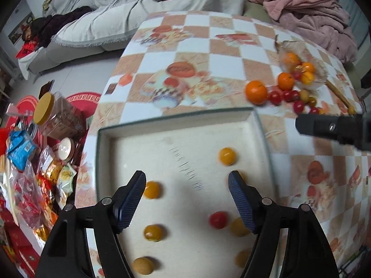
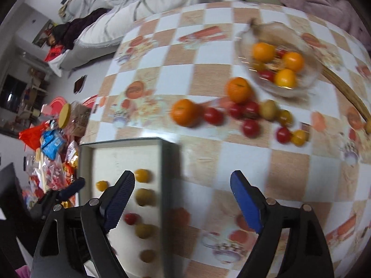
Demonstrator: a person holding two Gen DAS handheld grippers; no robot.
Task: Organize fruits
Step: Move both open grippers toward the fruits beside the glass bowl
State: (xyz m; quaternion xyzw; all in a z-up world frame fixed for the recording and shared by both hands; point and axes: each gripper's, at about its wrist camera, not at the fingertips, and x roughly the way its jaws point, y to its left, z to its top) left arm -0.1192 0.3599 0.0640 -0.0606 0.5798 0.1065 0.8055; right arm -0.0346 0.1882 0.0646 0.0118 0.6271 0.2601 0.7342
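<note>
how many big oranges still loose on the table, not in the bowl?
2. One orange lies at the left end of the loose fruit row; the other orange sits beside the glass bowl. Neither open gripper holds any.

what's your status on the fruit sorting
Left gripper open over the tray, empty. Right gripper open, empty, beside the tray. Oranges and cherry tomatoes loose on the table. Nothing in the way.

It was a home living room: a covered sofa (image 1: 111,20) stood behind the checkered-cloth table (image 1: 197,53).
</note>
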